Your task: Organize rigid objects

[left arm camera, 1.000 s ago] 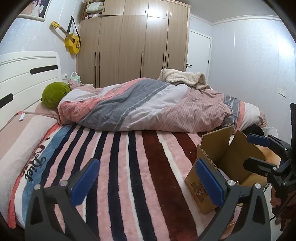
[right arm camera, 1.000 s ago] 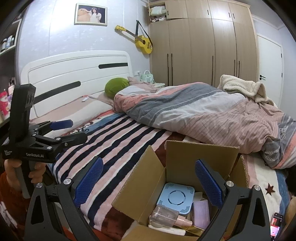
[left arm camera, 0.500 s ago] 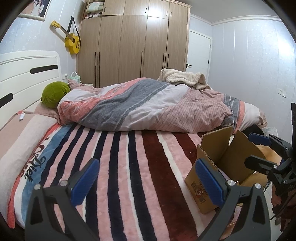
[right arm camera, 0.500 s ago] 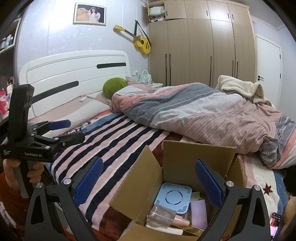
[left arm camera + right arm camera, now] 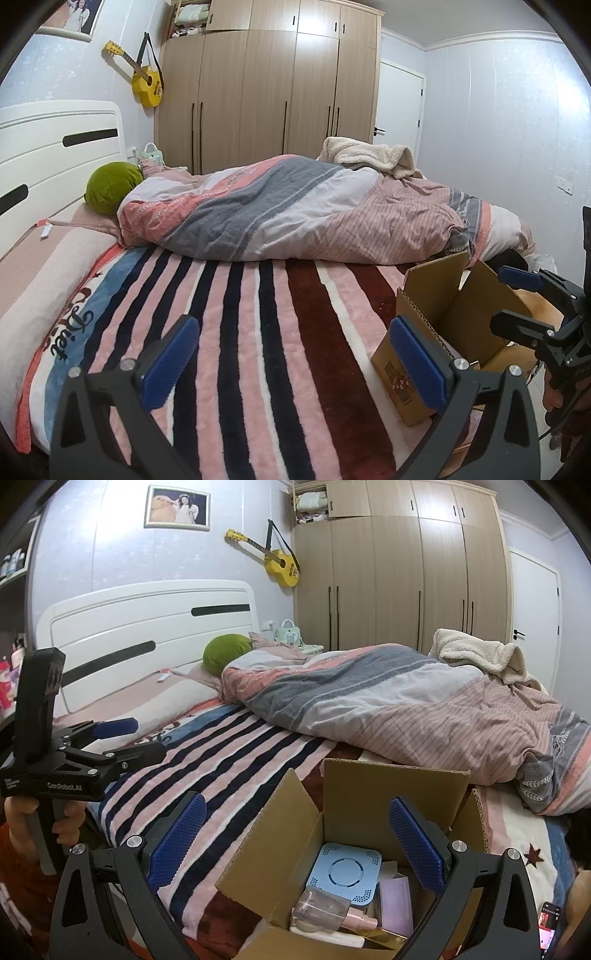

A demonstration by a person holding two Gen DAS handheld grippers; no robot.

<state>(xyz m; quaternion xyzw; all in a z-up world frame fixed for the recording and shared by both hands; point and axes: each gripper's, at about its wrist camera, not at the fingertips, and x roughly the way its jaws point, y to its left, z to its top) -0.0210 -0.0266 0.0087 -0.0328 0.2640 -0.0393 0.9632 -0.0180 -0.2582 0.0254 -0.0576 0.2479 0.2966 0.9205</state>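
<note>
An open cardboard box (image 5: 391, 797) stands on the striped blanket at the near edge of the bed. Inside lie a pale blue square device (image 5: 345, 871), a clear pink bottle (image 5: 328, 910), a lilac packet (image 5: 395, 897) and a white item (image 5: 332, 936). My right gripper (image 5: 297, 842) hangs open just above the box mouth, holding nothing. My left gripper (image 5: 295, 360) is open over the bare blanket, left of the box (image 5: 436, 295). Each gripper shows in the other's view: the left gripper (image 5: 136, 738) and the right gripper (image 5: 511, 301).
A bunched striped duvet (image 5: 295, 210) covers the far half of the bed, with a cream fleece (image 5: 369, 155) on top and a green cushion (image 5: 110, 184) by the white headboard (image 5: 147, 627). A phone (image 5: 548, 926) glows at lower right. A wardrobe and a door stand behind.
Almost nothing. The right wrist view has drifted slightly, so the box and the left gripper sit a touch further left. Both grippers stay open.
</note>
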